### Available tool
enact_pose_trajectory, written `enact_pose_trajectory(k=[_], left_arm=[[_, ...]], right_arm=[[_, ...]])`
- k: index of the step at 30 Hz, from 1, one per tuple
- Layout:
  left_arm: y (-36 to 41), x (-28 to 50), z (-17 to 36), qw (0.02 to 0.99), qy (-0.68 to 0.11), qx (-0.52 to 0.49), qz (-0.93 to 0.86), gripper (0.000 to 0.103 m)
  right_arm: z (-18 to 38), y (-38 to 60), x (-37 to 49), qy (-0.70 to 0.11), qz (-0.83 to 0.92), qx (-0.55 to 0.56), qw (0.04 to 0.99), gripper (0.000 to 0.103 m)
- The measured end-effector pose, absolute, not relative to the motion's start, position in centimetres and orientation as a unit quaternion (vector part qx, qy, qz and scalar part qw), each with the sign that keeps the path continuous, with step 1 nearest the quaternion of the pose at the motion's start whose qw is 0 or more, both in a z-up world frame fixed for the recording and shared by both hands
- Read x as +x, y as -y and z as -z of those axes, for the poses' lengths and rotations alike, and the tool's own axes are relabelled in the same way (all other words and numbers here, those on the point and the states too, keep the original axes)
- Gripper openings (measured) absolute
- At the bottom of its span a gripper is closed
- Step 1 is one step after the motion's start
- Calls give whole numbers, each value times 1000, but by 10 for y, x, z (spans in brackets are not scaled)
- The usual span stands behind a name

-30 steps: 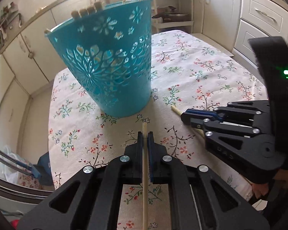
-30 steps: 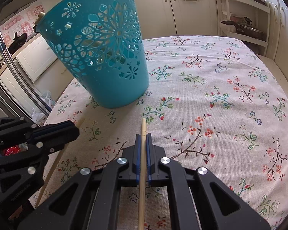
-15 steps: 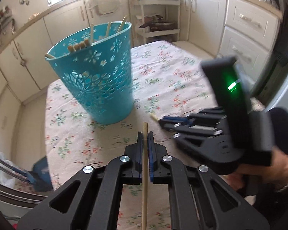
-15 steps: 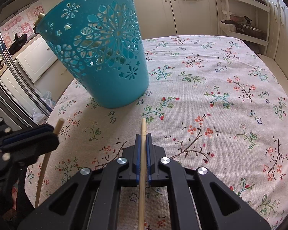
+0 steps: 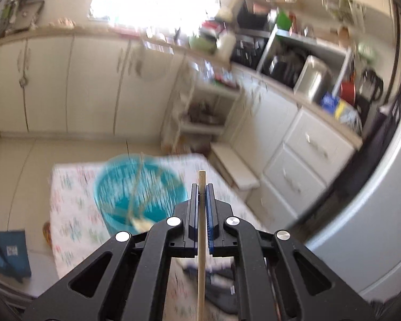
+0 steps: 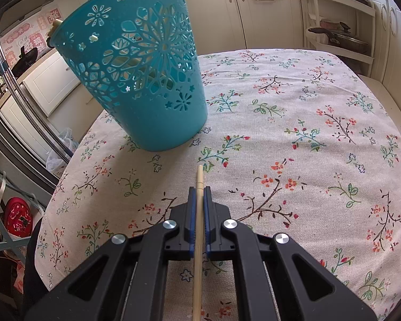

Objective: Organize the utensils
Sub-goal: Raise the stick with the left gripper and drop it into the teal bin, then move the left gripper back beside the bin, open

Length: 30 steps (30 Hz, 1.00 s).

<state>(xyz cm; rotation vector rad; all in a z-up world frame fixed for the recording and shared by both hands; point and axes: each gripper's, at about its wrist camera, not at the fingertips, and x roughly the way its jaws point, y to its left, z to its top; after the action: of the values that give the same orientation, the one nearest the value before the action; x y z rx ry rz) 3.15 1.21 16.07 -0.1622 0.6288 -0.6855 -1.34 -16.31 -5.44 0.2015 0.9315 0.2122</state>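
L tool [image 5: 201, 187] is clamped on a wooden stick [image 5: 201, 240]; the stick runs straight btwn the blue-padded fingers [image 5: 192, 214] and its blunt tip pokes out just past them. L view is motion-blurred and looks down from high up. The teal basket [image 5: 115, 187] sits below and to the left of the tool tip, open mouth facing up, w/ several thin sticks [image 5: 139, 184] leaning inside it; how many can't be told through the blur. Basket stands on the floral cloth over the counter [image 5: 69, 200]. Kitchen cabinets [image 5: 74, 85] and drawers [image 5: 307, 157] lie beyond.

R tool [image 6: 199, 190] is also closed on a wooden stick [image 6: 198, 240], held lengthwise btwn its pads, tip sticking out a little ahead. It sits low over the counter [image 6: 307, 133], near the front edge. The teal basket [image 6: 136, 75] stands upright on the cloth ahead and left of the R tool, well apart from the stick tip. Cut-out flower pattern on its wall; through the holes and at the rim, pale stick ends [image 6: 56, 22] show inside. A rack w/ a pan [image 6: 336, 36] stands past the counter's far right corner. L tool isn't visible in the R view.
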Motion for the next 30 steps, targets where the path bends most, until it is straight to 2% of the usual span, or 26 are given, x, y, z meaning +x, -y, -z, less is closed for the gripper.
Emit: enact_pose_trajectory(k=[7,13,23,30], left_arm=[[-19,76,-199,933,-214,-103,272,5],[-18,117,-199,956,-177,-109,207,5],[-24,147,-161,963,-180,-118,162,5],[-20,134,-133,958,-210,-95,169,5]], right_arm=[[54,164,-14,-447,-102,97,883,6],[54,165,-13,-447,-105,100,882,6],[55,165,-14,-447,-107,102,882,6],[55,163,-13,-446,-115,101,882,13]])
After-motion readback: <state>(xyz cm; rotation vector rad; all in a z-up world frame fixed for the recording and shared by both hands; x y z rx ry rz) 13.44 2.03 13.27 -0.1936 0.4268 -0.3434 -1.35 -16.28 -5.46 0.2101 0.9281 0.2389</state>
